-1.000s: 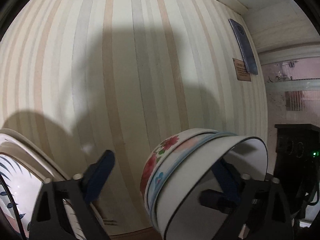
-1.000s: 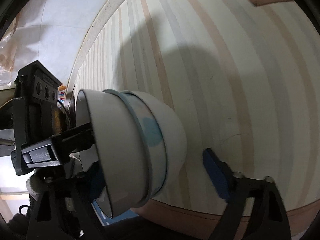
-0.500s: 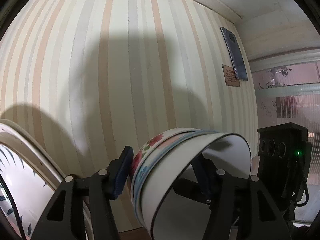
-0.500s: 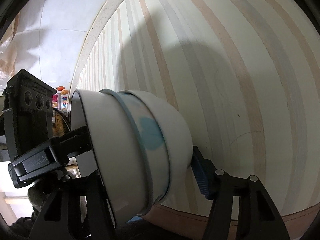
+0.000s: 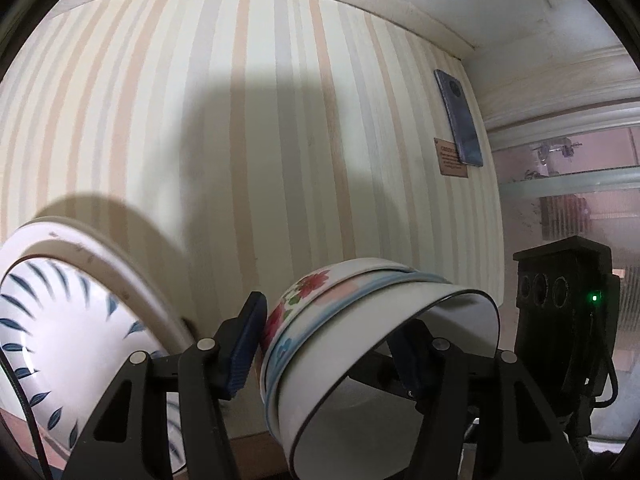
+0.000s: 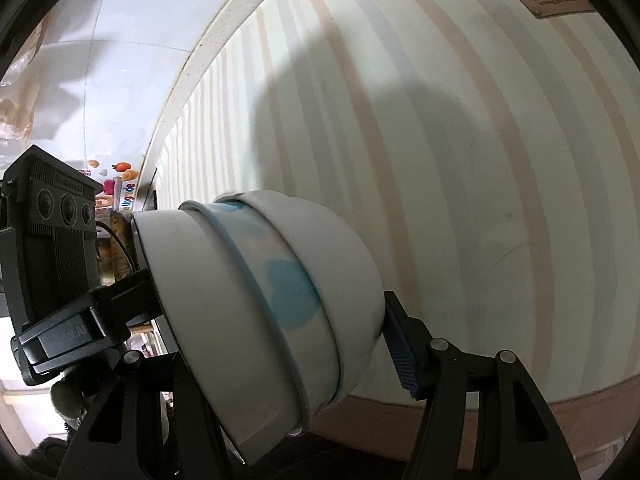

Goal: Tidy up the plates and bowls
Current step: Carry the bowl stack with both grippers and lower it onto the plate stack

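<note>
Nested bowl stack (image 5: 360, 344), three deep, tipped on its side above the striped tablecloth (image 5: 200, 120). Left gripper (image 5: 328, 340) and right gripper (image 6: 256, 344) both clamped across it; leaf-patterned plate (image 5: 60, 320) just left

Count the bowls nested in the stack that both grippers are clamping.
3 show. The floral bowl is outermost at the bottom, the blue-rimmed bowl sits in it, and the dark-rimmed white bowl is innermost. More could be hidden inside.

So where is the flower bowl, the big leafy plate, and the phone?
flower bowl (image 5: 308, 292): left wrist view, on its red flower.
leafy plate (image 5: 72, 320): left wrist view, on its white middle.
phone (image 5: 460, 120): left wrist view, on its back.
</note>
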A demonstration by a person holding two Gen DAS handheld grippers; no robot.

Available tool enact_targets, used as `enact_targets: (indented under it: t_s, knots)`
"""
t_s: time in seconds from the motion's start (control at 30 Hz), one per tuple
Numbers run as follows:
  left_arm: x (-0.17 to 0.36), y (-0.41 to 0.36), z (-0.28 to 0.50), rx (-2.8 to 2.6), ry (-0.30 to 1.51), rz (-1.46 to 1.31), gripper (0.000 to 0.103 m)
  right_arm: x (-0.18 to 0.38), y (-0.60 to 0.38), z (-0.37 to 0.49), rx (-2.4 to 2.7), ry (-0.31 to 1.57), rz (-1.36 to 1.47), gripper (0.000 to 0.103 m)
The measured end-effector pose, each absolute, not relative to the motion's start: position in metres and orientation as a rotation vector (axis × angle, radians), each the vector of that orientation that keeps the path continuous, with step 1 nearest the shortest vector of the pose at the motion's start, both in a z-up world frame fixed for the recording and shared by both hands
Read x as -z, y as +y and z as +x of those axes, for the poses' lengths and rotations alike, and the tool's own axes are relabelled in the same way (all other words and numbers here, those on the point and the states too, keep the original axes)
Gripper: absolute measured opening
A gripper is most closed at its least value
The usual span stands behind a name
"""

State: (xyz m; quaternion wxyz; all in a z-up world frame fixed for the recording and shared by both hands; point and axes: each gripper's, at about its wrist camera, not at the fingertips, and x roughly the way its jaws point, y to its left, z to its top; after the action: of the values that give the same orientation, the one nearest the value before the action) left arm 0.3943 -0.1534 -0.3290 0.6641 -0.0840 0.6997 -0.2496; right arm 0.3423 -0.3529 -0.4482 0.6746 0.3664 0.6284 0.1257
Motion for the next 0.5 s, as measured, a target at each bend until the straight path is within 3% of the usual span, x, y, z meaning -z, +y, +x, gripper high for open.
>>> enact_targets:
  t_s: [0.5]
  knots:
    - [0.296, -0.046, 0.392, 0.495, 1.558, -0.212, 0.056, 0.417, -0.231, 0.366, -0.351, 1.413, 0.819, 0.063]
